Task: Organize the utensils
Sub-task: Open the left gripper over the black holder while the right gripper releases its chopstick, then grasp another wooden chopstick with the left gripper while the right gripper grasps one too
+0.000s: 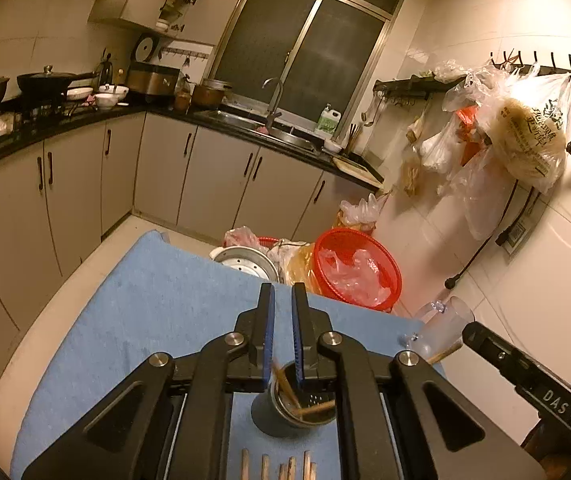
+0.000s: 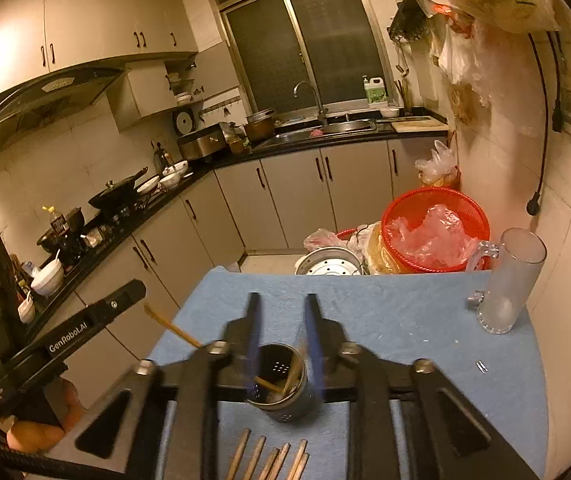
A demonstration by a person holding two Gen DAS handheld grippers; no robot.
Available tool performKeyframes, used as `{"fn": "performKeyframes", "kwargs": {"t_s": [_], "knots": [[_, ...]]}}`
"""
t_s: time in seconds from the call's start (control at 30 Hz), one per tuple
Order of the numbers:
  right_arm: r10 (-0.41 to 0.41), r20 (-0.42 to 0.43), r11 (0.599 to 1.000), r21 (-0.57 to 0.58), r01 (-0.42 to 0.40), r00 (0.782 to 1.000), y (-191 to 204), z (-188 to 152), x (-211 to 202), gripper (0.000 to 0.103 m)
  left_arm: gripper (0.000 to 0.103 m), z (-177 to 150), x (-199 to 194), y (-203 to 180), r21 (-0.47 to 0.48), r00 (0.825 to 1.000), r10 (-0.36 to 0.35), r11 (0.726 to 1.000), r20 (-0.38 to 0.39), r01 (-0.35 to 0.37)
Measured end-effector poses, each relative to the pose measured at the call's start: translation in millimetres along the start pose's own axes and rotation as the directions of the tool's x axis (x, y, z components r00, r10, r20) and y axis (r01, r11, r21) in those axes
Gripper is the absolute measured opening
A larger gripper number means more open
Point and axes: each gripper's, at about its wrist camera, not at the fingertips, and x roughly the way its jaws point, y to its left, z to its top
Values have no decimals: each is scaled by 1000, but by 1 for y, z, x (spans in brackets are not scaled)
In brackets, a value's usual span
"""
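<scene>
Left wrist: left gripper (image 1: 282, 312) jaws slightly parted, holding nothing, above the holder (image 1: 299, 404); loose chopsticks (image 1: 281, 466) lie at 6 o'clock on the desk (image 1: 145, 300). Right wrist: right gripper (image 2: 281, 320) jaws parted, blurred, apparently empty; descend straight, grip one stick mid-length.

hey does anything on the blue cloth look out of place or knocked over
Nothing is knocked over. The utensil cup stands upright with a few chopsticks inside, but several loose chopsticks lie on the blue cloth, not put away.
</scene>
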Motion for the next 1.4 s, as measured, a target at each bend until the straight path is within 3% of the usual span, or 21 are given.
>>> {"fn": "performKeyframes", "kwargs": {"t_s": [0.17, 0.27, 0.3, 0.33, 0.43, 0.6, 0.83, 1.03, 1.2, 1.27, 1.4], "knots": [[4, 24, 1000, 8, -4, 1000, -3, -5, -22, 29, 29, -3, -15, 4, 7, 1000, -1, 1000, 2, 1], [12, 30, 1000, 14, -12, 999, -8, -19, -38, 39, 44, -9, -31, 10, 31, 1000, 1, 1000, -8, 0], [12, 32, 1000, 16, -13, 999, -10, -25, -44, 44, 56, -11, -35, 13, 33, 1000, 4, 999, -18, -4], [9, 31, 1000, 18, -10, 999, -13, -32, -48, 47, 61, -16, -39, 19, 33, 999, 12, 999, -32, -11], [11, 5, 999, 40, -11, 1000, -21, -59, -56, 55, 69, -39, -48, 40, 15, 994, 43, 999, -99, -42], [28, -90, 994, 110, -18, 996, -39, -106, -46, 60, 70, -84, -44, 71, 7, 965, 119, 993, -234, -121], [38, -264, 989, 146, 1, 964, -49, -153, -11, 60, 70, -133, -23, 96, 7, 901, 163, 985, -402, -175], [87, -376, 981, 192, -14, 922, -53, -167, 20, 40, 70, -143, -1, 95, 24, 853, 180, 981, -490, -193], [137, -483, 965, 263, -6, 865, -59, -176, 56, 27, 70, -140, 17, 88, 53, 832, 212, 975, -513, -216], [139, -518, 962, 272, 9, 844, -60, -178, 73, 24, 67, -139, 26, 87, 61, 820, 224, 972, -527, -226], [104, -552, 965, 258, 51, 827, -60, -178, 97, 19, 53, -138, 39, 89, 67, 797, 232, 969, -558, -236]]}}
